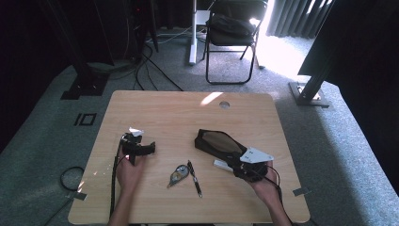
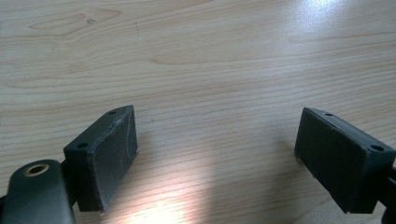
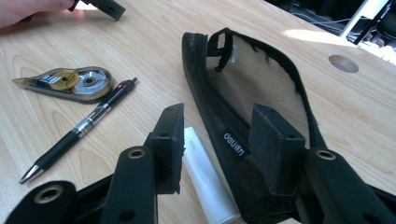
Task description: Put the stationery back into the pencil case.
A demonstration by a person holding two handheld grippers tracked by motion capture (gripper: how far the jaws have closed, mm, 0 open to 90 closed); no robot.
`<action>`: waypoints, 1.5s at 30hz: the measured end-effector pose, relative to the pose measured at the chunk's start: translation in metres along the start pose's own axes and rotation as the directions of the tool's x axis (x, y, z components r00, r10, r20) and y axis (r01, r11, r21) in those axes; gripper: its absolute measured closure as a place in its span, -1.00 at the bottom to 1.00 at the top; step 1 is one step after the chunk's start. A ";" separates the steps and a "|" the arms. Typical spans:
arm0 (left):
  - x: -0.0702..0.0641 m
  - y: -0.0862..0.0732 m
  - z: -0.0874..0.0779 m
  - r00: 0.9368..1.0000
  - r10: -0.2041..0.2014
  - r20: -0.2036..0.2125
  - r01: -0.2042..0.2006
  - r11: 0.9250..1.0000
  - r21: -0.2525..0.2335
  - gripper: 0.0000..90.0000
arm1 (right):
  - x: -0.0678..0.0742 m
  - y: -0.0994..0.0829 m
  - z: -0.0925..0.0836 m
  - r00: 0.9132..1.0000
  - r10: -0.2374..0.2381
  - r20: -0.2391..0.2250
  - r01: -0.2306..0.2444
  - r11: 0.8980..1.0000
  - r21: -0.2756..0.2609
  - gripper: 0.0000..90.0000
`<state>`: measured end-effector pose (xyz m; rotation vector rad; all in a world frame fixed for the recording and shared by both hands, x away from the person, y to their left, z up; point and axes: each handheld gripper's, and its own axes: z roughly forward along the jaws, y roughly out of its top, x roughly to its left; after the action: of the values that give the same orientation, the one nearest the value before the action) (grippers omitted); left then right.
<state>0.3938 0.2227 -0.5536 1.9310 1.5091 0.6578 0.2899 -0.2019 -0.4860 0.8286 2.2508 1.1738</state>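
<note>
The step in hand appears to be the approach to the black mesh pencil case point(image 3: 261, 93), which lies open-mouthed right of centre in the high view and fills the middle of the right gripper view. The right gripper point(image 3: 217, 135) is positioned at the near end of the case, with its jaws partly apart: one jaw stands over the case's zipper rim near the label, the other stands just outside the rim, above the white eraser point(image 3: 205, 179) that lies beside the case. Whether the pads press on the rim cannot be told; no firm clamp is visible. Judged from this position, the next move calls either for closing on the rim to steady or lift the mouth, or for shifting to the eraser for loading. The black pen point(image 3: 79, 128) and the correction tape dispenser point(image 3: 70, 84) lie at the left of the right gripper view, apart from the case. The left gripper point(image 2: 217, 154), at the left of the high view, has its jaws wide apart over bare table point(image 2: 210, 56), holding nothing.
</note>
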 end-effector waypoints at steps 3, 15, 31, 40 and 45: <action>0.000 0.000 0.000 1.000 0.000 0.000 0.000 1.000 0.000 -0.70 | 0.001 0.000 0.000 1.000 -0.002 -0.001 0.002 1.000 0.000 0.23; 0.000 0.000 0.000 1.000 0.000 0.000 0.000 1.000 0.000 -0.70 | 0.006 -0.003 0.004 1.000 -0.012 -0.015 0.012 1.000 0.007 0.24; 0.000 0.000 0.000 1.000 0.000 0.000 0.000 1.000 0.000 -0.70 | 0.011 -0.010 0.017 0.999 -0.019 -0.048 0.021 0.999 0.040 0.25; 0.000 0.000 0.000 1.000 0.000 0.000 0.000 1.000 0.000 -0.70 | 0.012 -0.015 0.024 0.998 -0.017 -0.055 0.020 0.998 0.060 0.25; 0.000 0.000 0.000 1.000 0.000 0.000 0.000 1.000 0.000 -0.70 | 0.013 -0.018 0.027 0.998 -0.019 -0.053 0.022 0.997 0.072 0.23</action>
<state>0.3938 0.2227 -0.5537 1.9311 1.5085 0.6576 0.2931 -0.1861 -0.5165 0.8096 2.3514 1.1222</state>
